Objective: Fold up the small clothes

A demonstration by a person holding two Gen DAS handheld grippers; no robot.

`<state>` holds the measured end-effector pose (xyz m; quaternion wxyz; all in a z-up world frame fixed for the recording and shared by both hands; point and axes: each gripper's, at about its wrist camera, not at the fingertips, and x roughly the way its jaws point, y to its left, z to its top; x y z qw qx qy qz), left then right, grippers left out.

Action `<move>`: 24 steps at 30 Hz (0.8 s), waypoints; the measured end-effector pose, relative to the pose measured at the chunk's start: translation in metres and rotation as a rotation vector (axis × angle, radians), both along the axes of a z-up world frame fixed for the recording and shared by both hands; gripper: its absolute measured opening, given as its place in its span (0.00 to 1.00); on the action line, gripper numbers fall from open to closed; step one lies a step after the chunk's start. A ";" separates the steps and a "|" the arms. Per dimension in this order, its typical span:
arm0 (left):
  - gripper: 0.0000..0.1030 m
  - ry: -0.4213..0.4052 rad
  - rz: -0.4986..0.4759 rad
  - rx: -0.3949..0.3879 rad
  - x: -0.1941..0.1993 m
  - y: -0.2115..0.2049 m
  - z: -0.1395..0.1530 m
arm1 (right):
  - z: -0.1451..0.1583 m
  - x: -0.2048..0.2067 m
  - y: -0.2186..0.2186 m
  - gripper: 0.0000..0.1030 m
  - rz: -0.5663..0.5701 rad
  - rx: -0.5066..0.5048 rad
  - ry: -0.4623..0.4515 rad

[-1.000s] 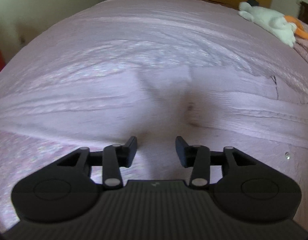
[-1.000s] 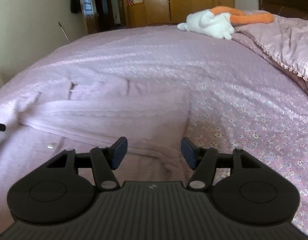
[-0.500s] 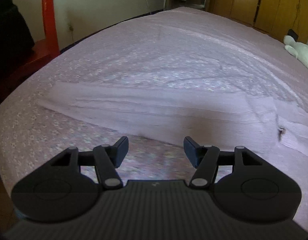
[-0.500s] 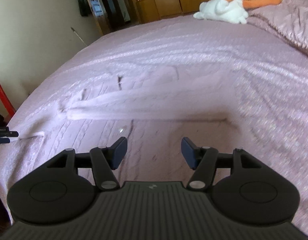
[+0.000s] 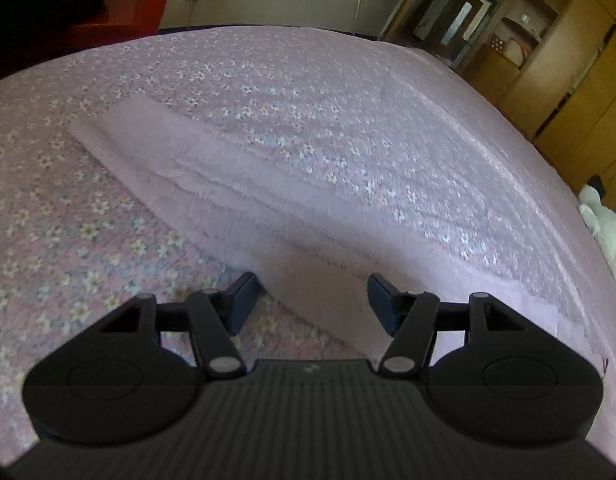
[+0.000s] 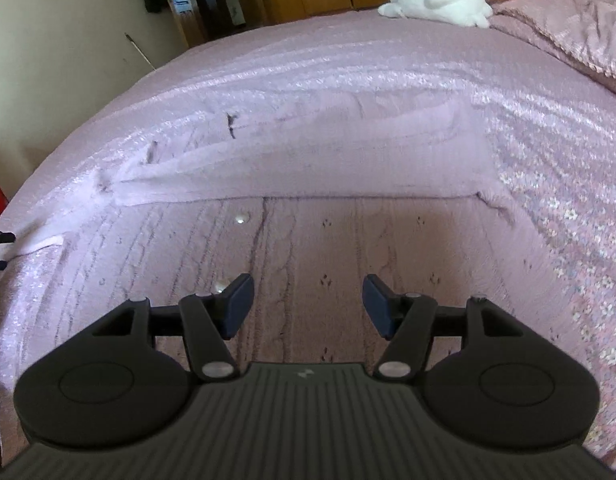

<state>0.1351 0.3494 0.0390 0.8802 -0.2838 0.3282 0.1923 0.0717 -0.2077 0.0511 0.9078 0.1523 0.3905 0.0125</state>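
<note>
Compared with a second ago, both views have swung: the left tongs (image 5: 310,300) now face the sleeve end of the garment and the bed corner, while the right tongs (image 6: 305,304) have risen to look down over the knitted body instead of skimming low across it. Both pairs of tongs stand wide and hold nothing. The left tongs hover just above the near edge of a long folded sleeve, part of the pale lilac cable-knit cardigan (image 6: 308,232), which lies spread flat on the bed with the pink floral bedspread (image 5: 87,240). The right tongs hover over the cardigan's front panel; small shiny buttons (image 6: 240,218) show on it, and a folded band crosses beyond them. Farther off lie a white and orange plush toy (image 6: 440,2) at the head of the bed and yellow wooden wardrobes (image 5: 568,80) against the wall.

Risk, as judged: garment and bedspread are nearly the same colour, so the tongs may pinch the bedspread along with the knit, or catch one layer only, letting the fold slump. Loose knit may also stretch or skew if the two sides lift unevenly.
</note>
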 end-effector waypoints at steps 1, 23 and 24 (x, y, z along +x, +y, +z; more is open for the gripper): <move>0.61 0.003 0.005 0.004 0.004 0.001 -0.001 | -0.002 0.000 -0.001 0.66 -0.010 0.003 0.003; 0.18 0.021 0.016 0.110 0.043 -0.002 -0.001 | -0.015 0.007 -0.003 0.87 -0.006 0.059 0.017; 0.09 0.016 0.016 0.092 0.042 0.000 0.000 | -0.015 0.007 -0.005 0.87 -0.009 0.070 0.018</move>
